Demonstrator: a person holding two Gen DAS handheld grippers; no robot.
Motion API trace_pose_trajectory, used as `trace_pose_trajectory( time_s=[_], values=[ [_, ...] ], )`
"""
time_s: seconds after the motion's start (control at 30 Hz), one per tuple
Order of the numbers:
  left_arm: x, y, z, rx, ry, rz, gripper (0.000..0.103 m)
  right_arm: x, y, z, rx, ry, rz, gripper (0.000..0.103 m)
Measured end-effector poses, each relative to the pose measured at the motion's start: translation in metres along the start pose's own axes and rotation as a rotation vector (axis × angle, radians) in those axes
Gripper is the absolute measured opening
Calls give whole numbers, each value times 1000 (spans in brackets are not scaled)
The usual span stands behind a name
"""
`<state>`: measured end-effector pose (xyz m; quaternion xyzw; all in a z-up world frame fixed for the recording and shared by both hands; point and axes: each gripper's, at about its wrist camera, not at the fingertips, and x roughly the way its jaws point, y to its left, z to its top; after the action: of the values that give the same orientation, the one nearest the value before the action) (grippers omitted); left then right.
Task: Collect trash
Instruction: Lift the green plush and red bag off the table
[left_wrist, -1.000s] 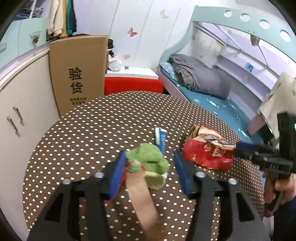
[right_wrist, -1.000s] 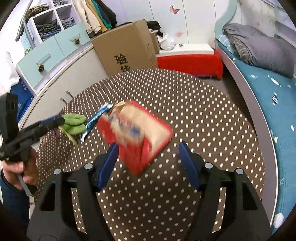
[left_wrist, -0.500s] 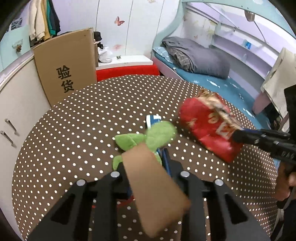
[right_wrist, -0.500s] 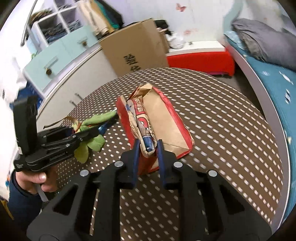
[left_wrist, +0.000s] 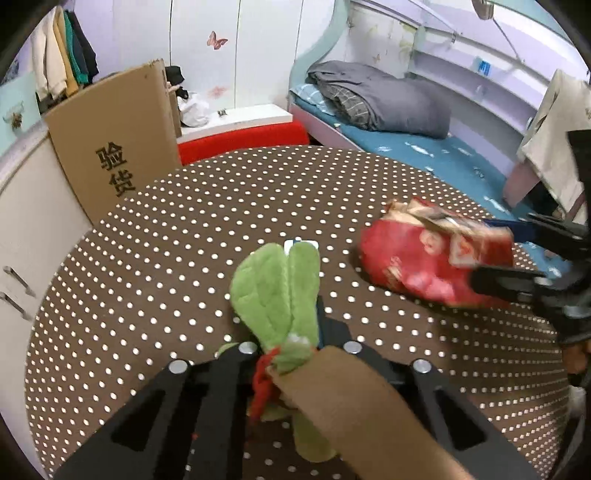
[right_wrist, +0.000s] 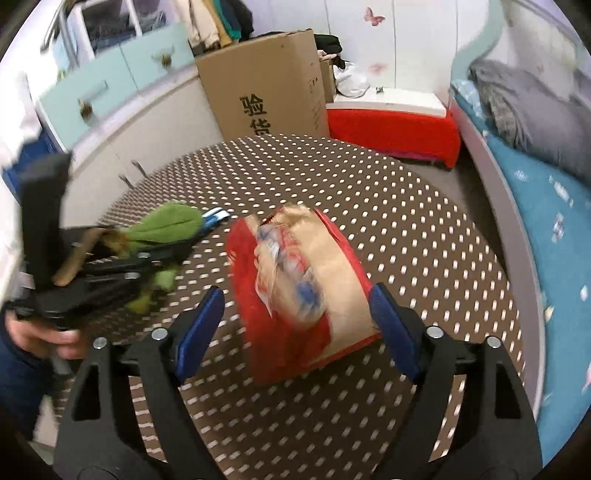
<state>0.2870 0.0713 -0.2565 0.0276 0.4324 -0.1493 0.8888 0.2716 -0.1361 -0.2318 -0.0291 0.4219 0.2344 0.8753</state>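
Observation:
My left gripper (left_wrist: 295, 332) is shut on a green plush leaf toy (left_wrist: 279, 291) with a tan strap (left_wrist: 354, 410) and holds it above the dotted brown table (left_wrist: 184, 240). The toy also shows in the right wrist view (right_wrist: 166, 225). My right gripper (right_wrist: 295, 306) is open, its blue pads either side of a crumpled red snack bag (right_wrist: 295, 295) that looks blurred. The bag shows at the right of the left wrist view (left_wrist: 432, 258). A blue and white wrapper (left_wrist: 301, 244) lies on the table behind the toy.
A tall cardboard box (left_wrist: 110, 140) stands behind the table at the left. A red bench (left_wrist: 243, 138) and a bed with a grey blanket (left_wrist: 380, 99) lie beyond. White cabinets (right_wrist: 147, 122) line the left wall.
My right gripper has gone from shut on the red bag to open, and the bag sits between its pads. My left gripper stays shut on the green toy and has lifted it.

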Motion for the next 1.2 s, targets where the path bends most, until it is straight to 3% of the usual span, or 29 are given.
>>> trace_pose_trajectory(
  time_s=[0.03, 0.17, 0.2, 0.23, 0.27, 0.33, 0.57, 0.77, 1.0, 1.2],
  values=[
    [-2, 2, -2, -15, -2, -7, 11, 1, 0, 2, -5, 0, -20, 62],
    [-12, 12, -14, -91, -14, -38, 11, -5, -4, 0, -4, 0, 5, 49],
    [-15, 12, -17, -102, -18, -42, 11, -8, -5, -2, 5, -12, 22, 42],
    [-20, 14, -19, -121, -27, -48, 11, -15, -8, -3, 34, -29, 68, 24],
    [-24, 15, -22, -132, -34, -48, 11, -20, -11, -6, 58, -34, 69, 19],
    [-33, 17, -24, -151, -49, -49, 11, -26, -15, -11, 66, -44, 26, 17],
    [-63, 7, -32, -165, -90, -51, 11, -56, -37, -34, 196, -108, 113, 17],
    [-89, -13, -26, -155, -140, -62, 11, -105, -49, -38, 235, -210, 97, 17],
    [-124, -63, -1, -98, -226, -90, 11, -173, -66, -38, 256, -351, 44, 17],
    [-136, -123, 23, -33, -266, -109, 11, -214, -84, -53, 290, -422, -17, 17]
  ],
)
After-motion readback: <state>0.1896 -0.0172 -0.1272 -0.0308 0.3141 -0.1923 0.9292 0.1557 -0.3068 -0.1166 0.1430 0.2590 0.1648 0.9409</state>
